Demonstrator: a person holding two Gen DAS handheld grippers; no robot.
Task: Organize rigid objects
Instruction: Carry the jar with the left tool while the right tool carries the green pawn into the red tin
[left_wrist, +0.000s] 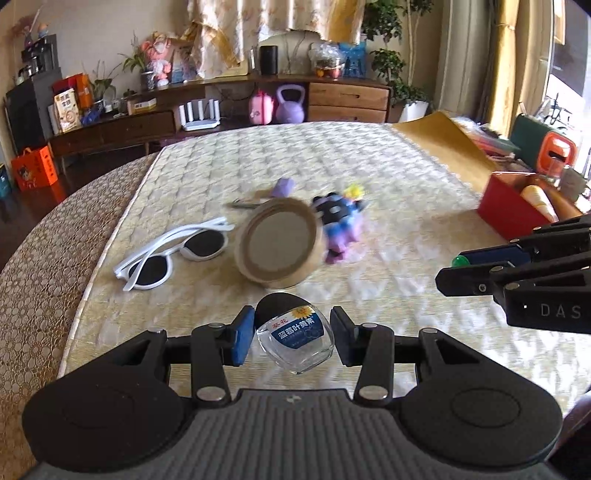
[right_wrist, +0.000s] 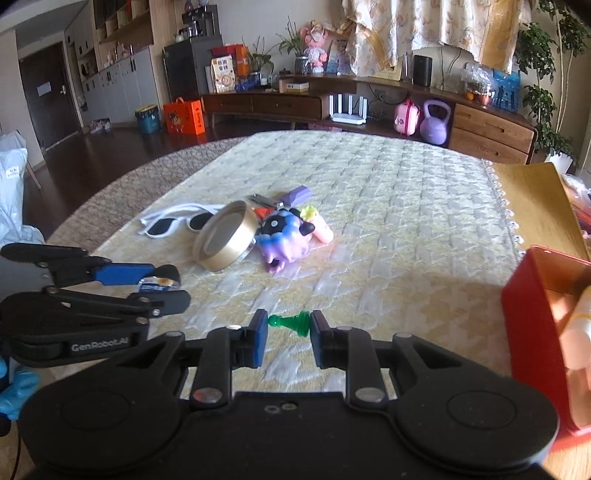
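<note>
Green chess pawn lies crosswise, clamped in our right gripper; the red box at the mattress's right edge sits nearer this hand. Left gripper clasps the glass bottle.

A lived-in home living room: long wooden sideboard along the far wall, curtains, potted plants, doll, purple kettlebell, router, quilted table cover in front.
</note>
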